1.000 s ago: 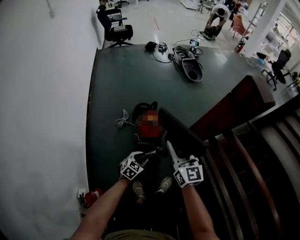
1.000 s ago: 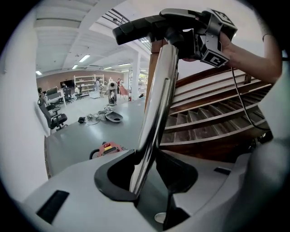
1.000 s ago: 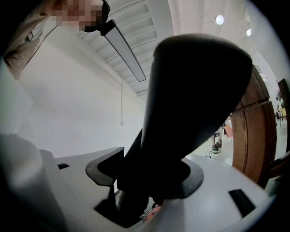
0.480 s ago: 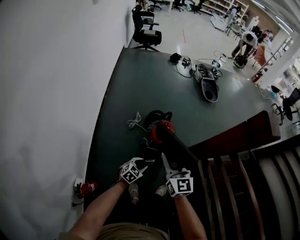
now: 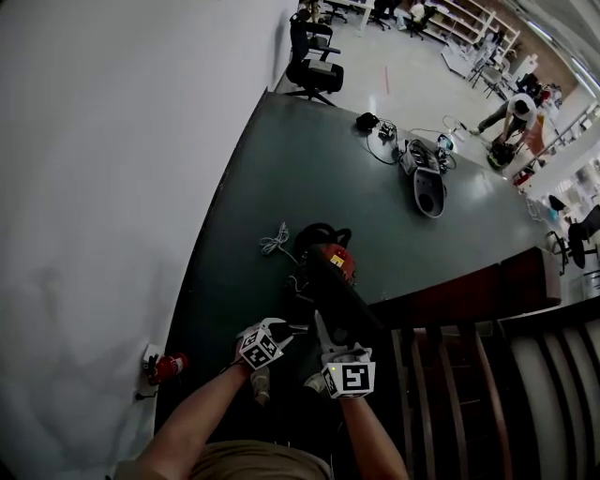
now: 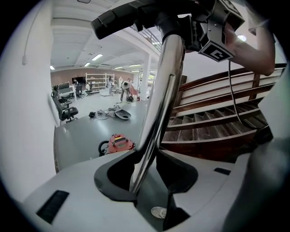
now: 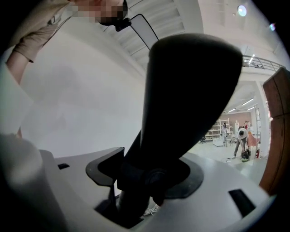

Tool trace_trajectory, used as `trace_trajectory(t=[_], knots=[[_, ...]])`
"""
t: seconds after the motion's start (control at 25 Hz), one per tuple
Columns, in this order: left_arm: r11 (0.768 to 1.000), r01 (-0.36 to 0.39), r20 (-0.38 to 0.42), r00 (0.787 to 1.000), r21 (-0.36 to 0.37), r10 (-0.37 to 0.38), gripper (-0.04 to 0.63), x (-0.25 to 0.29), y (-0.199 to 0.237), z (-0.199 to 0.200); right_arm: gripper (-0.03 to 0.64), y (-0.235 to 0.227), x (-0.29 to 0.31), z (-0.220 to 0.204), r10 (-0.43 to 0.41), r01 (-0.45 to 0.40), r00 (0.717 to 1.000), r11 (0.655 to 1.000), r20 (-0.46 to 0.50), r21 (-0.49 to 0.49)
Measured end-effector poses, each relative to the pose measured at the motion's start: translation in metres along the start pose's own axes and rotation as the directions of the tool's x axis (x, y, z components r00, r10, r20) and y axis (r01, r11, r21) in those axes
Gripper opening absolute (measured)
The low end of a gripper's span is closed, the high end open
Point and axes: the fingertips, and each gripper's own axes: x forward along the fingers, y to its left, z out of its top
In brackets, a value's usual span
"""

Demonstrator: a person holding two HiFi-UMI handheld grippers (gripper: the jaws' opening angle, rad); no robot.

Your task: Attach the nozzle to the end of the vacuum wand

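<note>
In the left gripper view a chrome vacuum wand (image 6: 159, 99) runs up between the jaws of my left gripper (image 6: 145, 181), which is shut on it. Its upper end meets a black nozzle (image 6: 131, 13) beside the right gripper's marker cube (image 6: 216, 45). In the right gripper view the wide black nozzle (image 7: 186, 95) fills the middle, and my right gripper (image 7: 140, 181) is shut on its neck. From the head view both grippers sit close together, left gripper (image 5: 292, 330) and right gripper (image 5: 323, 330), with the dark nozzle (image 5: 349, 305) just beyond them.
A red canister vacuum (image 5: 328, 262) with a black hose lies on the grey-green floor (image 5: 281, 159), a white cable (image 5: 275, 242) beside it. Wooden stairs (image 5: 487, 394) rise at right, a white wall at left with a red extinguisher (image 5: 165, 367). Farther off: another floor head (image 5: 427, 194), an office chair (image 5: 315, 67), a bending person (image 5: 514, 112).
Both grippers have moved across with wand and nozzle still held, and the right one has come closer to the left. The head view has swung, showing more of the hall.
</note>
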Motion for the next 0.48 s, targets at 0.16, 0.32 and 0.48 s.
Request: trace_trajectory(t=[0.16,0.32,0.48], knots=[[1.0,0.006,-0.002,1.0,0.004,-0.006,0.153,-0.002,0.001,-0.004,0.282,0.002,-0.008,0.001,-0.03,0.03,0.999,1.0,0.03,0.003],[1.0,0.0,-0.001,1.0,-0.003,0.0,0.153,-0.003,0.005,-0.005,0.279,0.006,-0.018,-0.002,-0.041,0.04,0.998,0.999,0.053,0.026],[1.0,0.002,-0.02,1.0,0.027,-0.001,0.153,-0.003,0.003,-0.004,0.278,0.012,-0.024,-0.002,-0.035,0.032,0.998,0.998,0.052,0.047]])
